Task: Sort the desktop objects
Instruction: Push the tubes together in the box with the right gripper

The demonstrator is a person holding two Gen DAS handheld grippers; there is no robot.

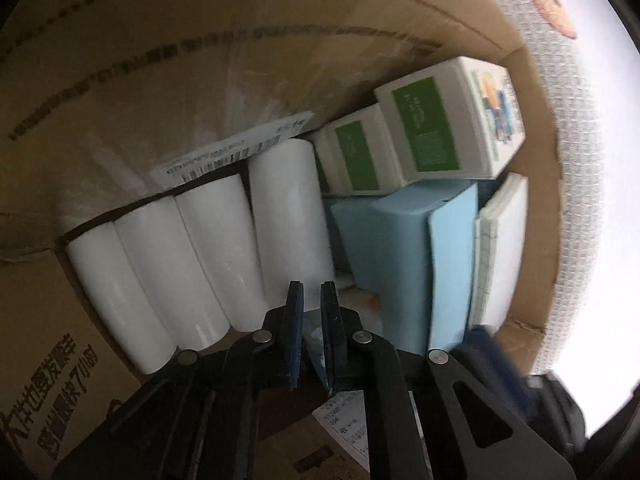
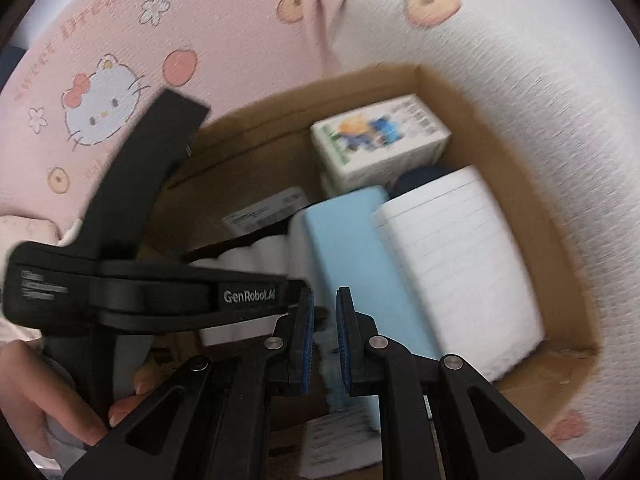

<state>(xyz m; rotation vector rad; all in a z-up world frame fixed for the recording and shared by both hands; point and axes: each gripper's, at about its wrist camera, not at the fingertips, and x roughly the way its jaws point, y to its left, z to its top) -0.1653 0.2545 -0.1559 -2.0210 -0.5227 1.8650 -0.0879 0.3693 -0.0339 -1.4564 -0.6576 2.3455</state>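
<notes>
Your left claw [image 1: 311, 292] hangs over the cardboard box [image 1: 536, 200] with its blue pads drawn together and nothing between them, just in front of the row of white rolls [image 1: 200, 256]. To the right of the rolls, the light-blue box [image 1: 404, 248] stands on edge, with the lined notepad [image 1: 500, 248] beside it against the box wall. Two green-and-white cartons [image 1: 436, 128] lie behind those, the larger one resting partly on the smaller one. Your right claw [image 2: 325, 300] is also closed and empty, poised above the near end of the light-blue box; that view is blurred. Your hand [image 2: 48, 408] grips the left tool's handle at the lower left. The box sits on pink and white printed bedding [image 2: 520, 80].
</notes>
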